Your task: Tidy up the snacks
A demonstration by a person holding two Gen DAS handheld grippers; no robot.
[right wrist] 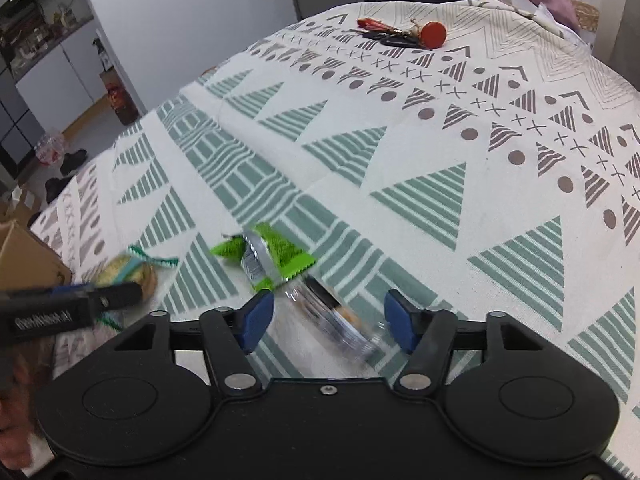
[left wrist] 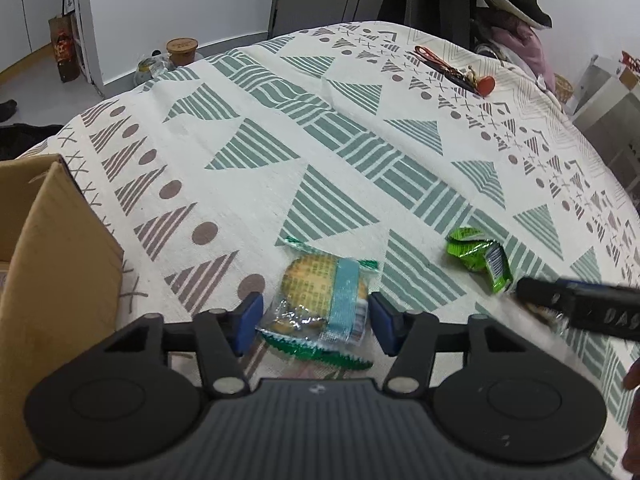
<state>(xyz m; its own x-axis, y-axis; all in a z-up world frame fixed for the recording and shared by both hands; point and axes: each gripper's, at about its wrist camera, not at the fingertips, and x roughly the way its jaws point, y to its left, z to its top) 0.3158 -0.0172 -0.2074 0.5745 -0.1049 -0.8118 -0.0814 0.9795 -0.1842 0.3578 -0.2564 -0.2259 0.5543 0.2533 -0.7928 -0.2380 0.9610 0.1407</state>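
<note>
A clear-wrapped round biscuit pack (left wrist: 320, 296) with a blue band lies on the patterned tablecloth between the blue pads of my open left gripper (left wrist: 316, 320), not pinched. It also shows in the right wrist view (right wrist: 128, 276). A bright green snack packet (left wrist: 482, 258) lies to its right, also seen in the right wrist view (right wrist: 268, 256). My right gripper (right wrist: 328, 320) is open around a blurred clear-wrapped snack (right wrist: 340, 320) on the cloth. The right gripper shows at the left wrist view's right edge (left wrist: 576, 308).
An open cardboard box (left wrist: 52, 280) stands at the left, close to the left gripper. Keys with a red tag (right wrist: 404, 36) lie at the table's far side. A jar with a wooden lid (left wrist: 182, 52) stands beyond the far left edge.
</note>
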